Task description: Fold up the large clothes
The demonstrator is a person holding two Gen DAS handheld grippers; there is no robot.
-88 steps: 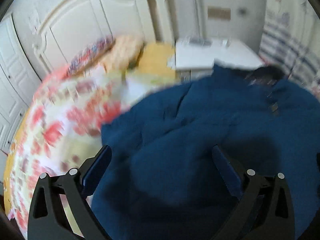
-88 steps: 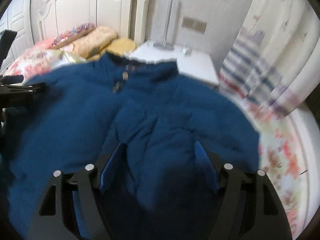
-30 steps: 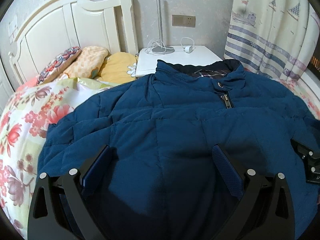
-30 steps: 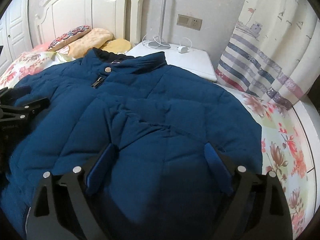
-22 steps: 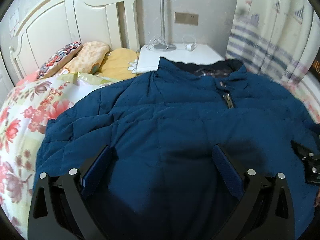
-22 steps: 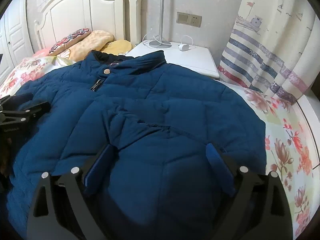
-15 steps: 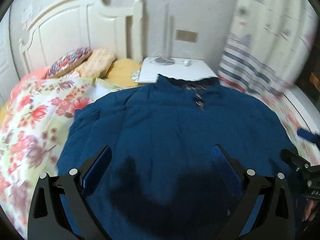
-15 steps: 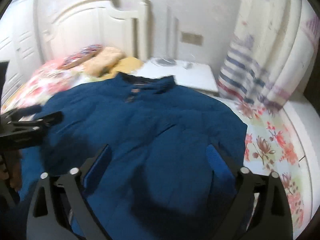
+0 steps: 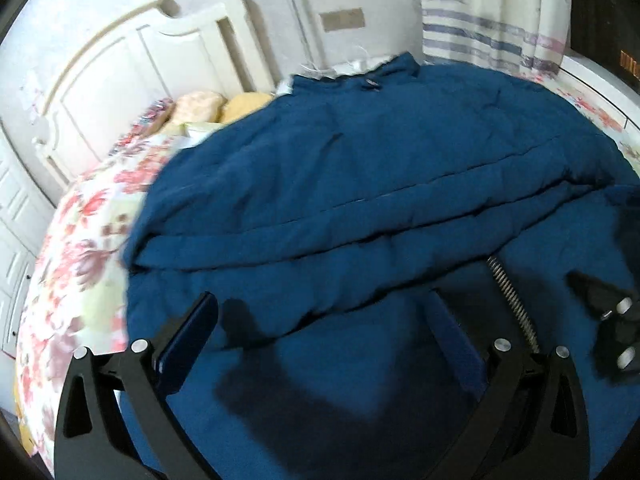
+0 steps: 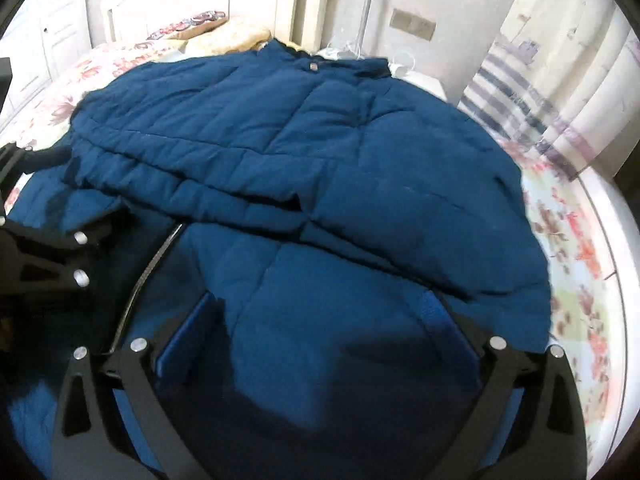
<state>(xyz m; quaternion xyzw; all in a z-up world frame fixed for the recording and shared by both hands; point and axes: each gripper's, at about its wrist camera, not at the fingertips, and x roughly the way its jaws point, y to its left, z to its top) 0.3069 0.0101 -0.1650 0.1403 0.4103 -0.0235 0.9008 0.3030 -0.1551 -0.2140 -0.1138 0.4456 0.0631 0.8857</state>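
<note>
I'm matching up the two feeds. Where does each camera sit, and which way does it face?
Left wrist: on the left gripper, facing the headboard over the blue jacket; its open jaws show, right gripper at right.
Right wrist: on the right gripper, same heading, curtain at right; open jaws show, left gripper at left.
Shared: jacket, headboard, curtain.

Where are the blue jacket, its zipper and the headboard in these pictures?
blue jacket [image 10: 360,152]: right wrist view, on the quilted chest panel.
zipper [image 9: 512,300]: left wrist view, on the metal teeth along the open front edge.
headboard [image 9: 160,60]: left wrist view, on the white panel behind the pillows.
</note>
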